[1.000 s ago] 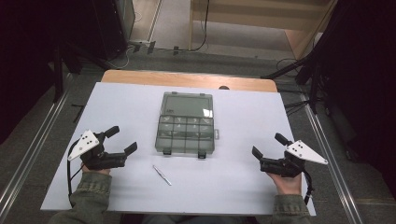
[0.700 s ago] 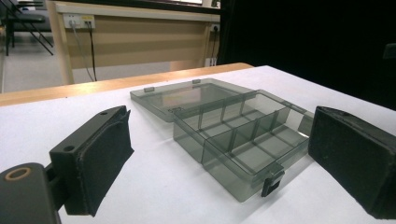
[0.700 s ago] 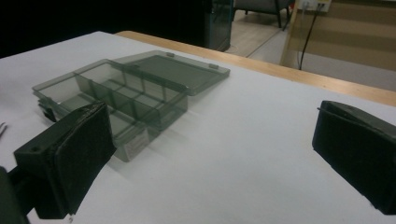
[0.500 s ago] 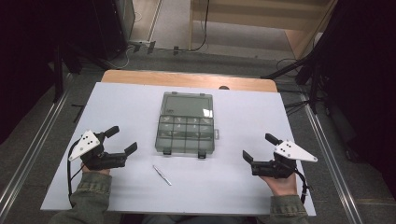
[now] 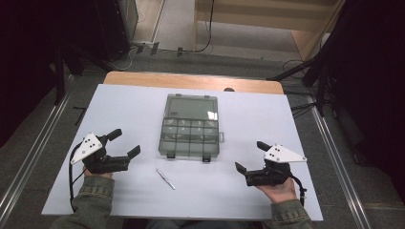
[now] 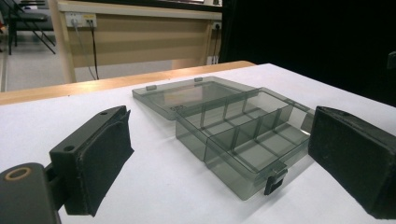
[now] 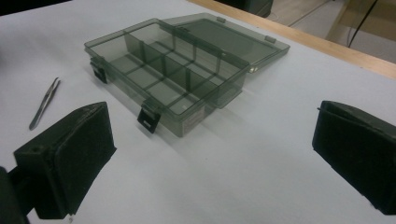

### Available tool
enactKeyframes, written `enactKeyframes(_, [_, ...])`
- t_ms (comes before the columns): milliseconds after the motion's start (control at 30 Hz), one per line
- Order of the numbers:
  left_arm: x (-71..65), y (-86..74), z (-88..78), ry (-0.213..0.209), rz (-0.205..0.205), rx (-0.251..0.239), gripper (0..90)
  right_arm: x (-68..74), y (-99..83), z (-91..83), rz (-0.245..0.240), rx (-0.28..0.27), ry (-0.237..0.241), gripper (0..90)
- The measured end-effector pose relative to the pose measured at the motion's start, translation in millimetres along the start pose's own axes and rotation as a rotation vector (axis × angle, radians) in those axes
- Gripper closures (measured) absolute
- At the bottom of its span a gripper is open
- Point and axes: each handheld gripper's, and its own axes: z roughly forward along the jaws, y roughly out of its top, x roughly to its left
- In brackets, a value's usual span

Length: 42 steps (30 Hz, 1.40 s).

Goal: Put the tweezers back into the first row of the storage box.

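A smoky clear compartment box [image 5: 190, 137] lies open at the table's middle, its lid [image 5: 191, 107] folded flat behind it. Its compartments look empty in the left gripper view [image 6: 243, 137] and the right gripper view [image 7: 163, 70]. Thin metal tweezers [image 5: 165, 179] [image 7: 44, 102] lie just in front of the box. My left gripper [image 5: 126, 141] [image 6: 219, 161] rests open left of the box, holding nothing. To the right of the box, my right gripper [image 5: 249, 156] [image 7: 215, 158] is open too, with nothing in it.
The white table top [image 5: 119, 105] has a wooden strip [image 5: 191, 81] along its far edge. Two dark latches [image 5: 206, 157] hang on the box's front wall. Dark stands and cables sit on the floor beyond the table.
My right gripper has slid left, closer to the box's front right corner. The left gripper, the box and the tweezers have stayed put.
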Motion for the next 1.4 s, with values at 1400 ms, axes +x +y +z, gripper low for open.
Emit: enactKeyframes(1400, [-0.5,0.1,0.6,-0.023,-0.015,-0.007,5.8,67.2,35.5,69.9,-0.168,0.329,0.212,0.0])
